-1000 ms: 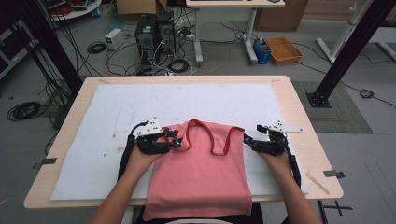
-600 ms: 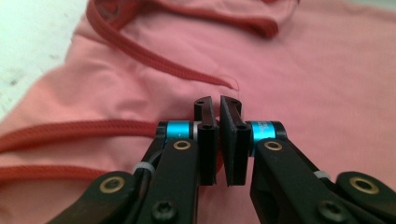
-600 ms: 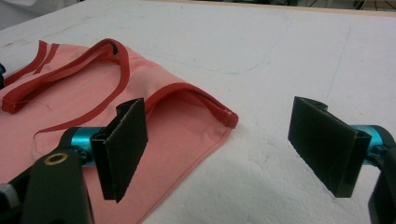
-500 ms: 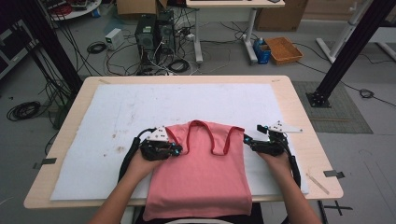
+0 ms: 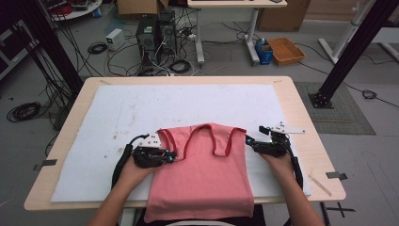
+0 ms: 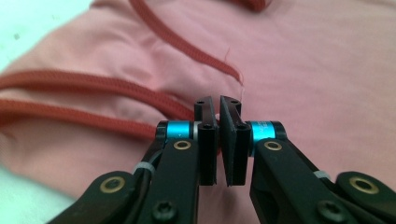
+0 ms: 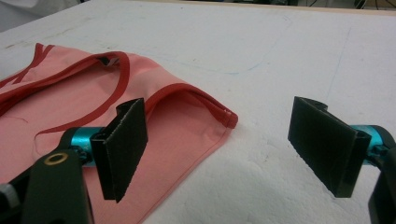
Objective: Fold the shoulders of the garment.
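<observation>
On the white foam sheet (image 5: 141, 108) covering the wooden worktop (image 5: 301, 94), a pink sleeveless cloth top with dark red trim (image 5: 202, 174) lay flat, straps pointing away from the person and hem hanging over the near edge, so both shoulder corners were reachable. At the top's left shoulder, the left gripper (image 6: 218, 108) had just been closing; its jaws stood pinched together on a fold of pink cloth, securing that corner. Beside the top's right shoulder corner, the right gripper (image 7: 229, 149) waited with jaws wide apart, straddling the trimmed edge, nothing yet held.
</observation>
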The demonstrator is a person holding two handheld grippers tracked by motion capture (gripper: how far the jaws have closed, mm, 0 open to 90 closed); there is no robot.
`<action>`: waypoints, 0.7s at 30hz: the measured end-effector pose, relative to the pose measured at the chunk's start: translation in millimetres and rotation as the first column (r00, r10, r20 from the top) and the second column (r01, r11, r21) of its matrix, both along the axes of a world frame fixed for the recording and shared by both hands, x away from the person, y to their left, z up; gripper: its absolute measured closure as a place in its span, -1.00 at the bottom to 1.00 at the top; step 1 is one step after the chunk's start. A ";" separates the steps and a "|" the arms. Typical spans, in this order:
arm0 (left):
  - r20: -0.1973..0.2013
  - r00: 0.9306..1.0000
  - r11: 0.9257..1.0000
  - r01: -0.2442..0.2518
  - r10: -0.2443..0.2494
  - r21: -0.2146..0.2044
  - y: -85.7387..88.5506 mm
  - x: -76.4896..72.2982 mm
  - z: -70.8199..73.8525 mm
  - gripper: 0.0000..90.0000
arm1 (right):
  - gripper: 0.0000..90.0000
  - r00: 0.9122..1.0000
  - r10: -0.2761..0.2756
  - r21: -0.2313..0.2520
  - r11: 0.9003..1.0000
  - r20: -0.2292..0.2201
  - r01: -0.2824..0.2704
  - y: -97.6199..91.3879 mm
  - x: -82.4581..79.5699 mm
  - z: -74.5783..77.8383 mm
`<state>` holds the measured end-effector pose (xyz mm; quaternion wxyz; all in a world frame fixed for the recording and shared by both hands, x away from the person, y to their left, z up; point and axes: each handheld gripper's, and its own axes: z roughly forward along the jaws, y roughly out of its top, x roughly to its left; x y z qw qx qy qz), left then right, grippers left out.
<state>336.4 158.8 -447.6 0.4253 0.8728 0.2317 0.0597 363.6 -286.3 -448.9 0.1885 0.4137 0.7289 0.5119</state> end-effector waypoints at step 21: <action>0.096 0.961 0.945 -0.234 0.261 -0.229 26.1 30.3 13.9 -0.50 | -0.56 1.000 0.003 -0.003 1.000 -0.011 -0.003 0.3 1.2 0.0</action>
